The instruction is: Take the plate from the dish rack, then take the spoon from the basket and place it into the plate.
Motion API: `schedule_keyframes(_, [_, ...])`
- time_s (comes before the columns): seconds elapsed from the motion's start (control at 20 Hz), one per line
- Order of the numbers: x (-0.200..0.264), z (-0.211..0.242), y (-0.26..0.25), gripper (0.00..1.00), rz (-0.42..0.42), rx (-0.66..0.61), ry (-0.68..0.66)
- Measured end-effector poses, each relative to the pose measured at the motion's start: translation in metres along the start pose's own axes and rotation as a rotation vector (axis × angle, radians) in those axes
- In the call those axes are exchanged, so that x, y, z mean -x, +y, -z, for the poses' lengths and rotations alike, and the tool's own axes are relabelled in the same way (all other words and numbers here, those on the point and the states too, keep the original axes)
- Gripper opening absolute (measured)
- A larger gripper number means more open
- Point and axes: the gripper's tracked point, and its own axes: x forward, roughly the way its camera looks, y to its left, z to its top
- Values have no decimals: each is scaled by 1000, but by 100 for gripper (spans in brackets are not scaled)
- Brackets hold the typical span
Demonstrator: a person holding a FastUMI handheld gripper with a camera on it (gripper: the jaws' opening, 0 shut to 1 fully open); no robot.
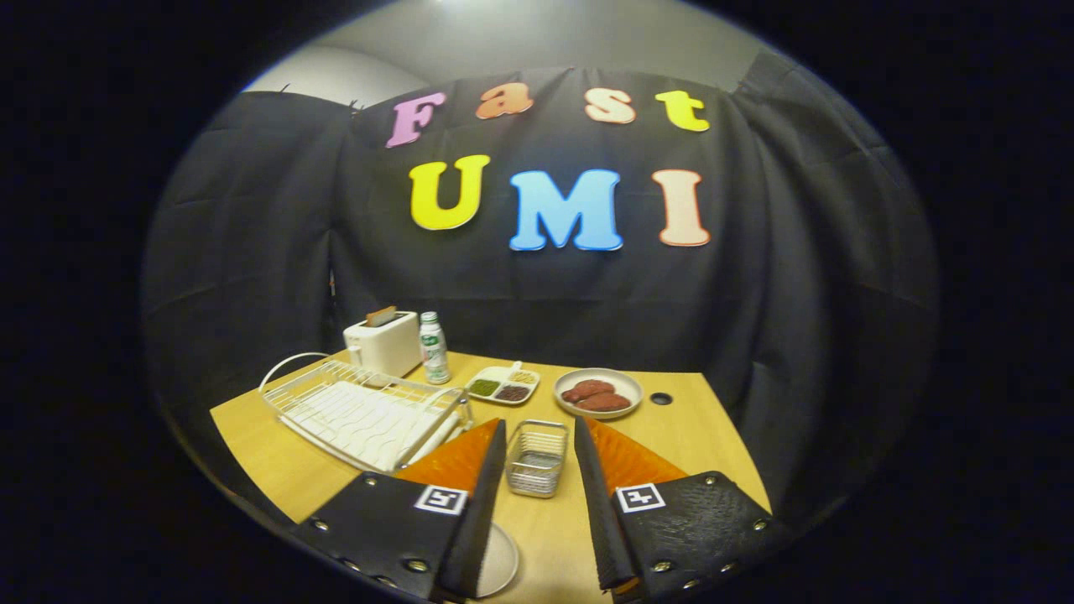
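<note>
From the gripper's own camera, looking out along the fingers, the gripper is held above a wooden table with its jaws standing wide and nothing between them. Framed in the gap between the fingertips sits a small wire basket; whether the spoon lies inside it I cannot tell, the mesh is too fine to read. A white plate rests flat on the table close under the left finger, partly hidden by it, so the plate looks already out of the dish rack, which stands beside the basket with no plate showing in it. Beyond the basket are a divided tray of small foods, a bowl of reddish pieces, a bottle and a toaster by the wall.

The step in hand seems to be fetching the spoon. To do it well, I would come down straight over the basket, keep the jaws apart until they straddle the handle, close on the handle alone and not on the wire, then lift clear before swinging back to the plate
</note>
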Motion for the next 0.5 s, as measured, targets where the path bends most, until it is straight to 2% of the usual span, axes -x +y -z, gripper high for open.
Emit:
schedule_keyframes(0.1, [3,-13,-37,98,75,-14,-74])
schedule_keyframes(0.2, [-2,-28,-79,96,208,-12,-178])
schedule_keyframes(0.25, [-8,-29,-91,96,232,8,-217])
schedule_keyframes(0.4, [-36,9,-93,99,162,80,-209])
schedule_keyframes(0.5, [-56,39,-108,99,181,101,-201])
